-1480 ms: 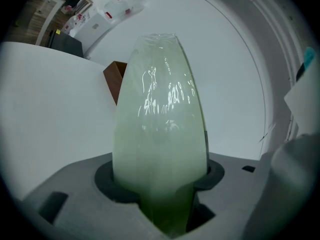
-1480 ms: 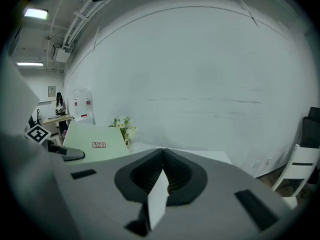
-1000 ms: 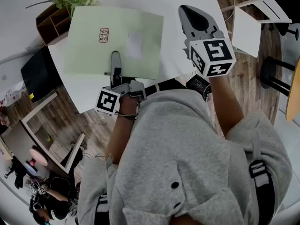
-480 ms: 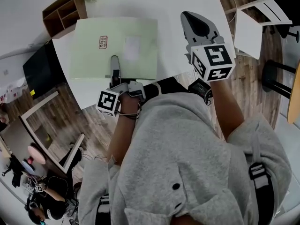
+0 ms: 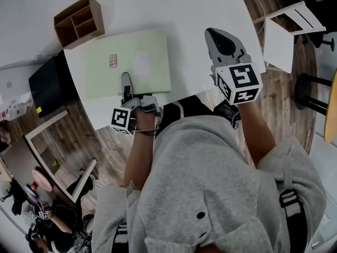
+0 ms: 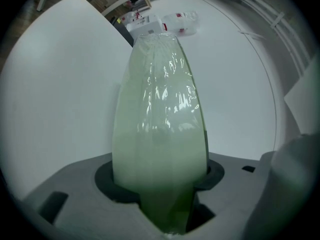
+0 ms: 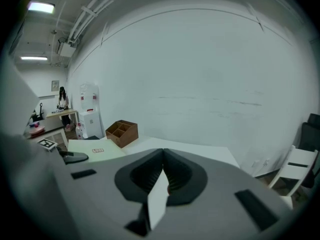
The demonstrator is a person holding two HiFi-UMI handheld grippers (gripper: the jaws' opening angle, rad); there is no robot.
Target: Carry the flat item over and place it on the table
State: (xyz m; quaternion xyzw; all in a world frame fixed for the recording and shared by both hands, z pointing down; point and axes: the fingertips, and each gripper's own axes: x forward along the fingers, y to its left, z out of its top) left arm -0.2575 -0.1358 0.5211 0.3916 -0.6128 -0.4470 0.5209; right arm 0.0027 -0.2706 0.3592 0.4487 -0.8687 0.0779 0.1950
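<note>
left gripper (image 5: 126, 83) pinching near edge of green folder (image 5: 131, 62), folder flat over left part of white table (image 5: 210, 9), near wooden organizer (image 5: 79, 21), right gripper (image 5: 221, 36) above table's right part, jaws pressed together, well apart from folder

Flat item (image 5: 105, 80) in left gripper (image 5: 125, 78): reads pale green, with a small red stamp mark and a paler rectangle ahead of the jaws. Table (image 5: 195, 15) beneath: plain white. Both grippers grey. Marker cube on right gripper (image 5: 211, 33) shows black-and-white squares. Organiser (image 5: 79, 22) beyond left tips: brown. Floor (image 5: 105, 136) behind: brown wood grain.
</note>
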